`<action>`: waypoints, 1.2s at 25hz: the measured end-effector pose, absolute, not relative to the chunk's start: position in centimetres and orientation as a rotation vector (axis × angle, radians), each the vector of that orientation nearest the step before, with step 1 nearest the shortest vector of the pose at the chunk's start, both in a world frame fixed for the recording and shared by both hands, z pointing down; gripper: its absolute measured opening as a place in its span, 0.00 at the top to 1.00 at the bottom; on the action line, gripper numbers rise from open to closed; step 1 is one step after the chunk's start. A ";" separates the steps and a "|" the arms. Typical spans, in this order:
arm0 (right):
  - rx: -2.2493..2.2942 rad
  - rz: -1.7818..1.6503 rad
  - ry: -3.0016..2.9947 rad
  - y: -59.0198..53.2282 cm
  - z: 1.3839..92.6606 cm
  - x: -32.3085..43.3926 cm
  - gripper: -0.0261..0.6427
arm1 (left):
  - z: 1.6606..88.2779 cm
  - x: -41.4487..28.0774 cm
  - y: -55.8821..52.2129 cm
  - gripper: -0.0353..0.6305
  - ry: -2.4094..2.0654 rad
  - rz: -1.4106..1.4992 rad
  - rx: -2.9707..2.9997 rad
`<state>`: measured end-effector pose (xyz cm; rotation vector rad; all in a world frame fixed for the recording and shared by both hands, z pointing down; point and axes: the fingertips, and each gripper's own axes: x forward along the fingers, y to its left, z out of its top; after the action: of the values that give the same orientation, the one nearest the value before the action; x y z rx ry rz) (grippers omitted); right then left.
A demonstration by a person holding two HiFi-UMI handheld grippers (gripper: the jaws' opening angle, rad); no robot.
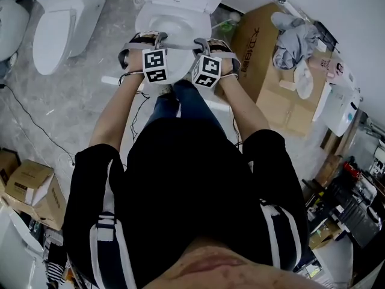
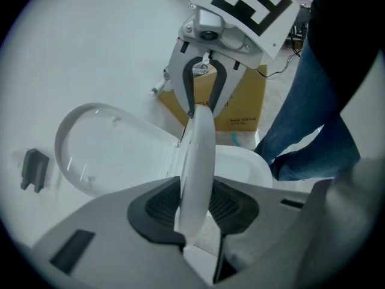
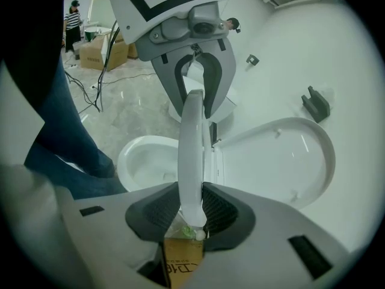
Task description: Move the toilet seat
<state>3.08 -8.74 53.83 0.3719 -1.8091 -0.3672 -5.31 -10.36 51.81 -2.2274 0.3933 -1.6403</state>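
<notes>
White toilet seat (image 2: 201, 143) in left gripper (image 2: 195, 212), right gripper (image 3: 192, 212)

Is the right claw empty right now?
No, the right claw is shut on the toilet seat, which stands on edge between its jaws.

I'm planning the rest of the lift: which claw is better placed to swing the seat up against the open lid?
Neither left nor right stands out. The left claw and right claw each clamp the seat on opposite sides, about equally near the lid. Probably use both.
</notes>
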 end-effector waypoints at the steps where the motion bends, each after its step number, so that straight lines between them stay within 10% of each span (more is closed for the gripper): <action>1: 0.365 -0.359 -1.813 -8.9 53.6 3.1 0.77 | 51.6 -5.3 -10.6 0.76 0.394 -1.640 -2.227; 30: 0.335 -0.176 -1.975 -20.7 47.2 5.2 0.78 | 45.4 -3.0 -23.3 0.83 0.383 -1.623 -2.267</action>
<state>5.23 -20.73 47.16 0.3350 -1.9754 -0.1758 -3.00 -23.26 45.44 -2.2672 0.3826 -1.6226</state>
